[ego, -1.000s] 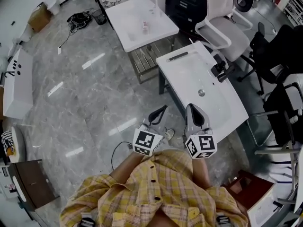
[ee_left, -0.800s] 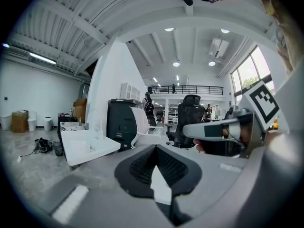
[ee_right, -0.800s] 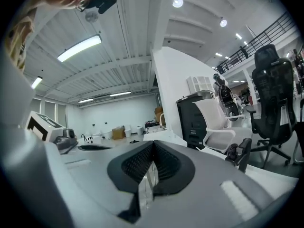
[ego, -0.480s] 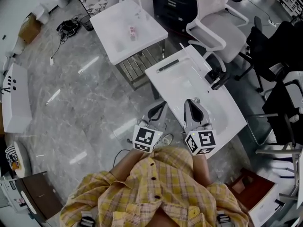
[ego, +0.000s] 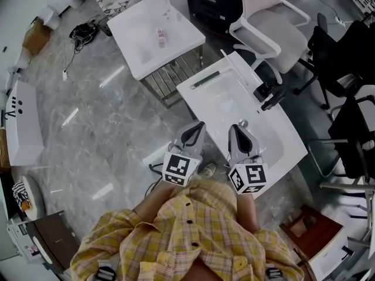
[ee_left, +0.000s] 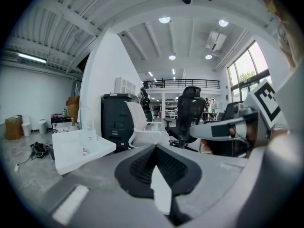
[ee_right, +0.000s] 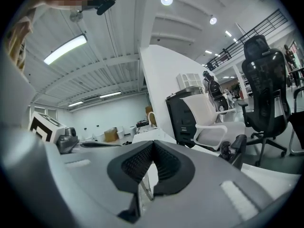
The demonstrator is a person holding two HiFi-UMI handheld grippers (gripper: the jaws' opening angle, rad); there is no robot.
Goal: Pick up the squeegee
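Observation:
The squeegee [ego: 205,79], a slim dark bar, lies on the far left rim of the white basin [ego: 225,107] in the head view. Both grippers hover at the basin's near end, well short of it. My left gripper [ego: 198,127] is over the basin's near left edge, jaws shut and empty. My right gripper [ego: 237,129] sits beside it above the bowl near the drain [ego: 244,123], also shut with nothing in it. In the left gripper view the closed pads [ee_left: 154,148] point at chairs; the right gripper view shows its closed pads [ee_right: 152,144] too. Neither gripper view shows the squeegee.
A black faucet [ego: 266,92] stands on the basin's right rim. A second white basin [ego: 153,31] on a frame stands behind it. A white chair [ego: 266,22] and black chairs [ego: 345,45] crowd the right. Cables [ego: 85,28] lie on the grey floor.
Both grippers have come forward together, from short of the basin's near corner to over its near end. The left one has left the floor area for the basin's edge. Jaws stayed shut.

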